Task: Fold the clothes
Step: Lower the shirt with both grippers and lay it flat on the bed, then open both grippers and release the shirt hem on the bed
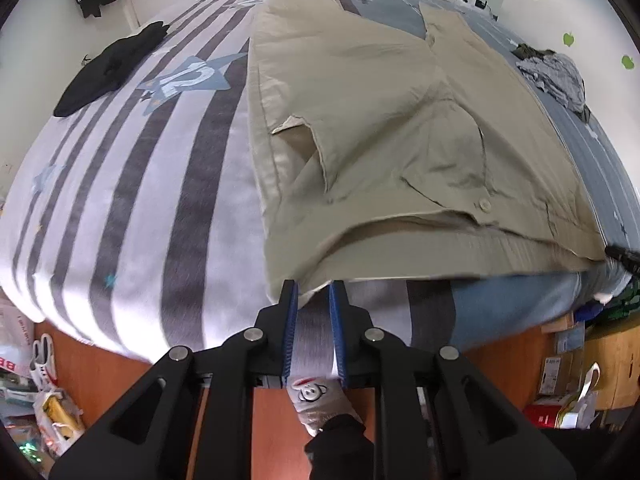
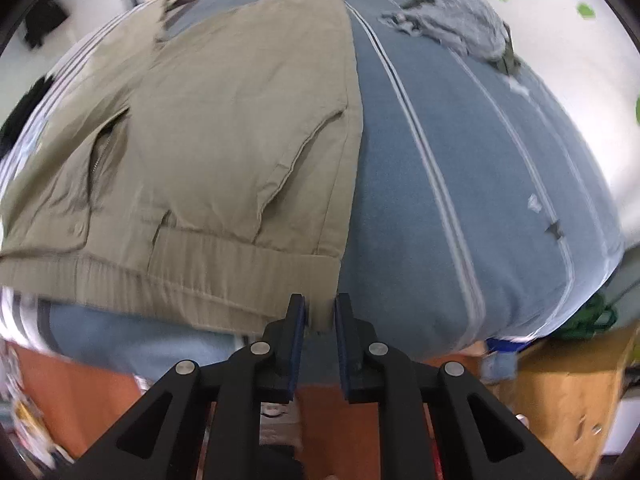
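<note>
Khaki trousers (image 1: 360, 92) lie flat on the bed, waistband (image 1: 440, 256) along the near edge and legs running away from me. My left gripper (image 1: 316, 292) points down at the waistband's left corner. Its blue pads (image 1: 294, 304) stand slightly apart with the corner's tip between them, and striped sheet shows through the gap. My right gripper (image 2: 320, 307) is at the right corner of the waistband (image 2: 200, 264) of the trousers (image 2: 240, 100). Its jaws are also a little apart around the fabric's edge, not pressing on it.
The bed (image 1: 120, 208) has a striped white-and-grey sheet on the left and blue (image 2: 460, 200) on the right. A black garment (image 1: 108, 68) lies far left, a grey crumpled pile (image 2: 460, 24) far right. Below are the wooden bed frame (image 1: 100, 364), floor clutter and a person's shoe (image 1: 316, 400).
</note>
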`<state>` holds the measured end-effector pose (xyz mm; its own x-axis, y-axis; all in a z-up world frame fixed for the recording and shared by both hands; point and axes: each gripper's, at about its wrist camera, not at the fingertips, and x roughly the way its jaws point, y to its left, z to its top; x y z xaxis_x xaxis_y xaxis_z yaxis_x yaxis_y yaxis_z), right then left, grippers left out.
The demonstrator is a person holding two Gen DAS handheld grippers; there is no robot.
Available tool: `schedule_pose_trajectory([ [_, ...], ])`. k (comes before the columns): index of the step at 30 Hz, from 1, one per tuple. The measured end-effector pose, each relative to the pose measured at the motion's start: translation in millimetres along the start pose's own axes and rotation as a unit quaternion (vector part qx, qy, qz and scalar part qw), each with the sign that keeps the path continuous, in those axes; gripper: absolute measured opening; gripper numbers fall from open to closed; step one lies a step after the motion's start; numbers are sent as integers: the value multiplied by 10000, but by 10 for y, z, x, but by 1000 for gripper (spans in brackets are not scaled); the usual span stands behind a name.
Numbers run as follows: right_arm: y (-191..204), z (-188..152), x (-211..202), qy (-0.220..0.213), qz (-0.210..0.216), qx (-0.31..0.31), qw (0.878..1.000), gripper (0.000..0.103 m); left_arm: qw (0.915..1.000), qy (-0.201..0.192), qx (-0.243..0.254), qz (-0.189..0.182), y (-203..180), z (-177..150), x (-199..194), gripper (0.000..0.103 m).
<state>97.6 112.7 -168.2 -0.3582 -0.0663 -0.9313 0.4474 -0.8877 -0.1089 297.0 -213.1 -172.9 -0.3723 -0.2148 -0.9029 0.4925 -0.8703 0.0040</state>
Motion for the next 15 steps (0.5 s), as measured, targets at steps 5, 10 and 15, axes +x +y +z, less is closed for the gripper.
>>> schedule_pose_trajectory([
  [5, -126, 219, -176, -194, 6, 10, 9998, 15, 10000, -49, -14, 43, 175, 113, -206, 15],
  [10, -3, 535, -111, -334, 433, 299, 9981, 24, 9995, -261, -51, -155, 259, 482, -26, 18],
  [15, 376, 657, 47, -512, 569, 26, 9971, 33, 9985, -445, -27, -302, 45, 702, 202, 19],
])
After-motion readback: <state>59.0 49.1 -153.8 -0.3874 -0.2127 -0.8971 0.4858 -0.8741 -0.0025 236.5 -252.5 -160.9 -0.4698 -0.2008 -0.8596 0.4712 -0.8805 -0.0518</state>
